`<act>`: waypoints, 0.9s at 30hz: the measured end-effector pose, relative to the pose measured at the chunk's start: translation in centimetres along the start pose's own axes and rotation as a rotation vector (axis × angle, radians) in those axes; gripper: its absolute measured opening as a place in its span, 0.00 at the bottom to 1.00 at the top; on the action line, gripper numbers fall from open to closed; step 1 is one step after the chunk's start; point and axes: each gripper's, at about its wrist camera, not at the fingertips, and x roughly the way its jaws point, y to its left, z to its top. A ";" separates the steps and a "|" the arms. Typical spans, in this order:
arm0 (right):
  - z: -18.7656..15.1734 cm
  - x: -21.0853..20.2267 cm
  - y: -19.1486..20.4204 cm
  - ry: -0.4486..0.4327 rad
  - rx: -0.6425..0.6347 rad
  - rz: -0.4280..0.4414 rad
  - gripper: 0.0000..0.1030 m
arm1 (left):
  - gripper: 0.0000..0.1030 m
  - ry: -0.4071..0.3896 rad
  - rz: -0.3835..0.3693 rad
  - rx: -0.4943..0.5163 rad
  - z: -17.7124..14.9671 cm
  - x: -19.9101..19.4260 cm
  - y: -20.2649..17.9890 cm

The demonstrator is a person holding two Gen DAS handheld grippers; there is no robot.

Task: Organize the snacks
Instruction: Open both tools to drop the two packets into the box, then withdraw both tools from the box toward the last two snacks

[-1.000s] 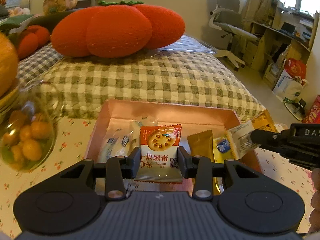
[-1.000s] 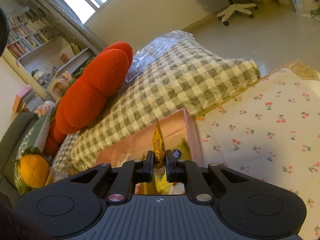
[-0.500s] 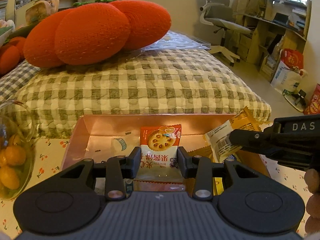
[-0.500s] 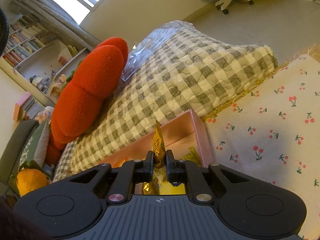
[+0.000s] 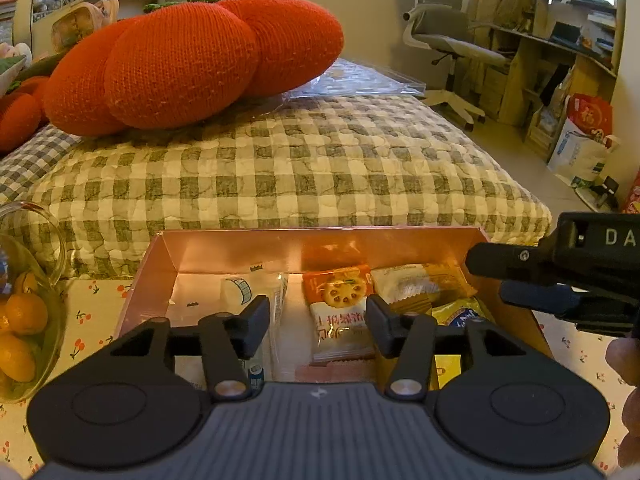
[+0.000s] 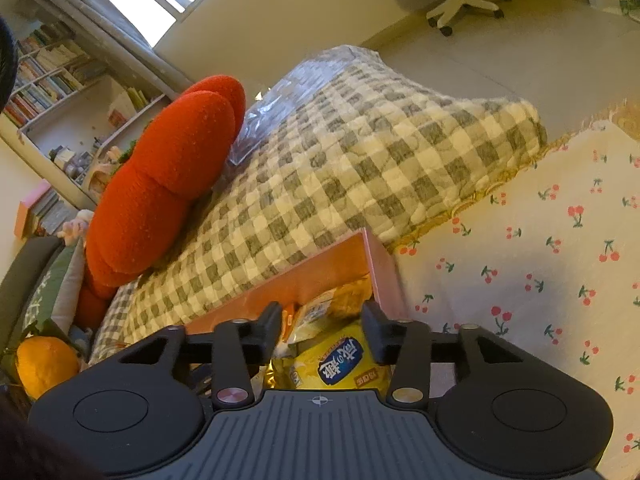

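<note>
The orange-and-white biscuit packet (image 5: 340, 312) printed with a round cracker lies flat in your shallow pink cardboard box (image 5: 240, 246), long axis running away from you toward the far wall, cracker end farthest. It sits just ahead of your left gripper (image 5: 316, 320), whose fingers are spread wide with nothing between them; the packet lies closer to the right finger (image 5: 378, 326) than the left. To its right a pale beige-and-orange wrapper (image 5: 420, 282) lies crosswise, and nearer you a yellow foil packet with a blue oval label (image 6: 340, 364) rests against the box's right side. A clear wrapper holding a white snack (image 5: 240, 294) lies in the left part of the box. Your right gripper (image 6: 320, 328) is also spread wide and empty, hanging over the yellow packet at the box's right corner. The box rests on the counter's cherry-print cloth (image 6: 540, 248), against a green checked quilt (image 5: 300, 168) carrying a knitted orange pumpkin cushion (image 5: 192, 60). A glass bowl of small oranges (image 5: 24, 320) stands left of the box.
</note>
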 end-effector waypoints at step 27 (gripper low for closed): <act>-2.6 -8.5 4.6 0.004 -0.181 -0.099 0.81 | 0.89 0.038 0.008 -0.017 -1.1 -7.9 0.8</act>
